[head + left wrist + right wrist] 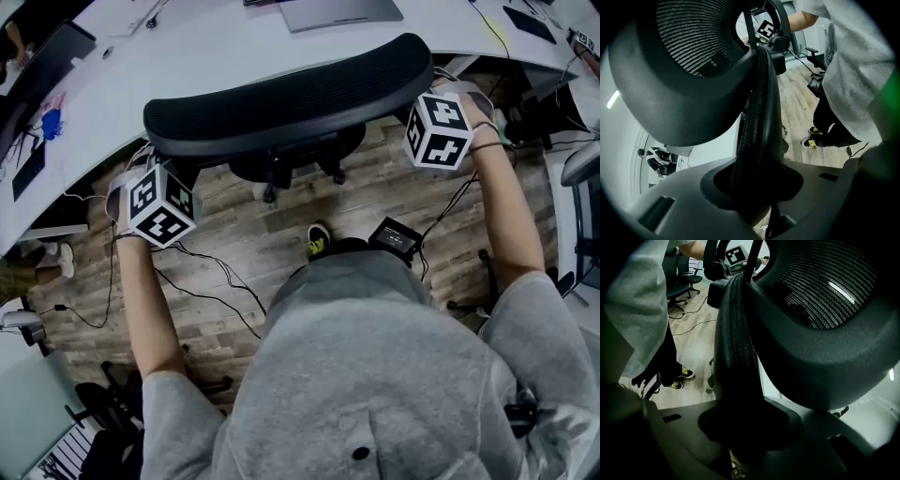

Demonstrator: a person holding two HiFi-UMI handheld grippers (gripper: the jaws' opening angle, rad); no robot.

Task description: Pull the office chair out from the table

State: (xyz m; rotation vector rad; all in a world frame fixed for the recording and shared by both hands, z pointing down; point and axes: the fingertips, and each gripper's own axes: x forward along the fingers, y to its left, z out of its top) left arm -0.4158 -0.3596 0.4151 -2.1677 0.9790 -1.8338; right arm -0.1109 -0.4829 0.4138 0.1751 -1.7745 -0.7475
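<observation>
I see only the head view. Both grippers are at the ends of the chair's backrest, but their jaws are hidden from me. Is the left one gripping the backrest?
Observer: Yes. In the left gripper view, the backrest side rim sits between the jaws of the left gripper and fills the gap.
Operator: And the right one?
Observer: Same there. The right gripper has the opposite rim wedged between its jaws.
Operator: Do they hold mesh or rim?
Observer: Only the ribbed rim. The mesh lies beside the jaws, not between them.
</observation>
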